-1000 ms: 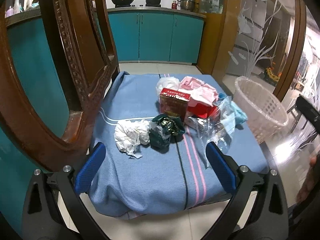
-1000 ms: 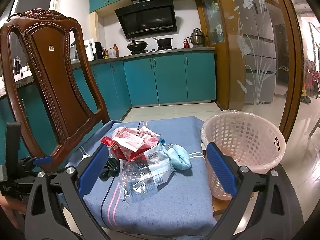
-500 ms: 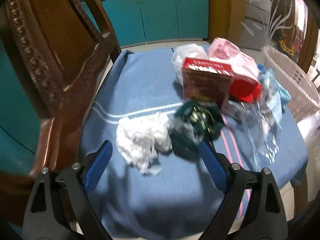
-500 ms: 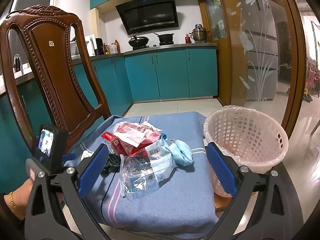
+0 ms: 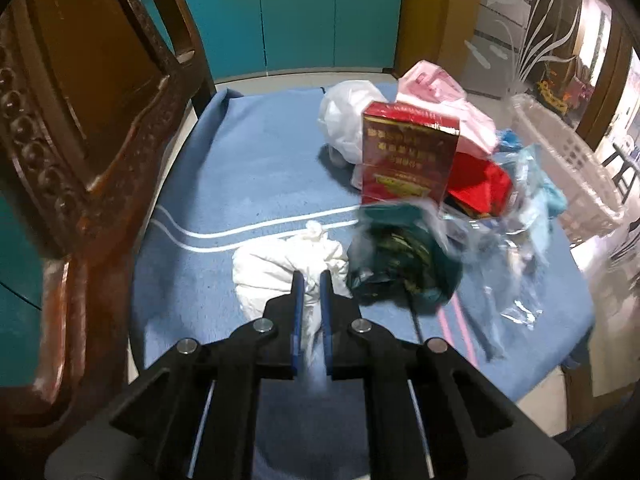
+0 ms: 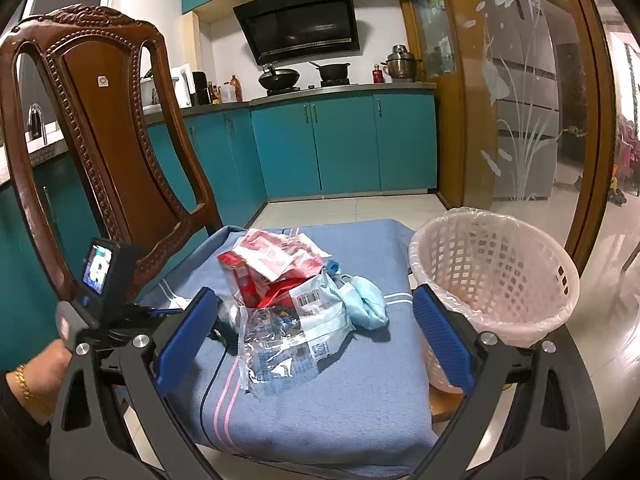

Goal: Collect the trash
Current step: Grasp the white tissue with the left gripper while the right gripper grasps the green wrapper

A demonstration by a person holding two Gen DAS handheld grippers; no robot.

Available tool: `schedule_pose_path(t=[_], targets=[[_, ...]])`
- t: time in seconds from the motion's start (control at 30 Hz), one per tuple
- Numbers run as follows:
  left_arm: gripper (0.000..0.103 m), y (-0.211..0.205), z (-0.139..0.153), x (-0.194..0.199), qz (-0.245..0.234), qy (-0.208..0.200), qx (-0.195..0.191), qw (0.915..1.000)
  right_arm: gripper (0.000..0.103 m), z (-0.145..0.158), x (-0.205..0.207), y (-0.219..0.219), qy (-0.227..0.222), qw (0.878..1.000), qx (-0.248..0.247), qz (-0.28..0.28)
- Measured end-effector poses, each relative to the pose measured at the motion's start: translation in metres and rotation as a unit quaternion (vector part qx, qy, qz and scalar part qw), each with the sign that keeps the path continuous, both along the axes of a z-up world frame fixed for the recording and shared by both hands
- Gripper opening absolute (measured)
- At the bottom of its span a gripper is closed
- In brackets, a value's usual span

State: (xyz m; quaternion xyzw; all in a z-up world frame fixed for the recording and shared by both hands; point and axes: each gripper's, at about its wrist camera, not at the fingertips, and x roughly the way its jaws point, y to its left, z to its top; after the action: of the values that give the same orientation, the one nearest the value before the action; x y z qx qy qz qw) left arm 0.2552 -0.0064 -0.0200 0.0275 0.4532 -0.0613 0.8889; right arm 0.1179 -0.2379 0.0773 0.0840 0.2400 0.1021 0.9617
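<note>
A pile of trash lies on the blue blanket [image 5: 248,168] over the chair seat: crumpled white tissue [image 5: 280,264], a dark green wrapper [image 5: 404,256], a red box [image 5: 408,160], pink and white bags, and clear plastic packaging [image 6: 288,332]. My left gripper [image 5: 311,280] is shut on the white tissue, its fingers nearly together with tissue between them. My right gripper [image 6: 316,320] is open and empty, held above the near edge of the seat, facing the pile. A pale pink lined basket [image 6: 496,276] stands at the right of the seat.
The carved wooden chair back [image 6: 100,128] rises at the left. Teal kitchen cabinets [image 6: 340,144] stand behind. A light blue face mask [image 6: 366,300] lies beside the basket. The tiled floor lies around the chair.
My left gripper moved forward and down to the white tissue and closed on it. My right gripper stayed open and barely moved.
</note>
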Motion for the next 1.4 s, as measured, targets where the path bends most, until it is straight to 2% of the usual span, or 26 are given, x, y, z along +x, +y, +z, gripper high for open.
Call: schedule_pose_path(t=[0.17,0.33,0.43,0.5,0.6,0.7,0.77,0.87,1.0,1.1,1.2,1.3,1.33,1.4], targets=[[0.006,0.003,0.018,-0.017,-0.009,-0.01,-0.016,0.9998,0.096,-0.001,0.001,0.0,0.003,1.0,0.001,-0.001],[0.005,0.006,0.021,-0.02,-0.001,-0.015,-0.021,0.9997,0.096,-0.001,0.001,0.005,0.003,1.0,-0.002,0.003],[0.004,0.009,0.039,-0.028,0.003,-0.04,-0.035,0.9986,0.096,-0.003,0.001,0.008,0.005,1.0,-0.005,0.013],[0.004,0.011,0.063,-0.043,0.003,-0.079,-0.051,0.9956,0.096,-0.006,0.003,0.012,0.008,1.0,-0.009,0.027],[0.004,0.018,0.106,-0.076,0.001,-0.158,-0.085,0.9838,0.096,-0.015,0.005,0.031,0.018,0.998,-0.021,0.059],[0.004,0.024,0.143,-0.107,0.004,-0.232,-0.112,0.9663,0.096,-0.022,0.008,0.055,0.027,0.995,-0.04,0.087],[0.004,0.026,0.154,-0.122,0.007,-0.263,-0.11,0.9584,0.096,-0.029,0.009,0.073,0.037,0.993,-0.049,0.104],[0.004,0.031,0.161,-0.134,0.021,-0.289,-0.111,0.9506,0.096,-0.036,0.014,0.094,0.037,0.991,-0.066,0.111],[0.004,0.037,0.162,-0.136,0.024,-0.291,-0.114,0.9497,0.096,-0.045,0.033,0.123,0.052,0.988,-0.064,0.133],[0.004,0.038,0.159,-0.137,0.026,-0.286,-0.116,0.9508,0.092,-0.052,0.054,0.138,0.065,0.988,-0.067,0.127],[0.004,0.042,0.153,-0.135,0.027,-0.281,-0.113,0.9528,0.084,-0.059,0.078,0.15,0.086,0.987,-0.073,0.114],[0.004,0.048,0.15,-0.133,0.025,-0.274,-0.109,0.9551,0.083,-0.071,0.097,0.171,0.109,0.981,-0.112,0.114],[0.004,0.048,0.149,-0.132,0.026,-0.272,-0.108,0.9557,0.083,-0.079,0.103,0.181,0.116,0.977,-0.146,0.106],[0.004,0.052,0.148,-0.132,0.028,-0.271,-0.108,0.9561,0.075,-0.096,0.111,0.192,0.132,0.97,-0.181,0.099]])
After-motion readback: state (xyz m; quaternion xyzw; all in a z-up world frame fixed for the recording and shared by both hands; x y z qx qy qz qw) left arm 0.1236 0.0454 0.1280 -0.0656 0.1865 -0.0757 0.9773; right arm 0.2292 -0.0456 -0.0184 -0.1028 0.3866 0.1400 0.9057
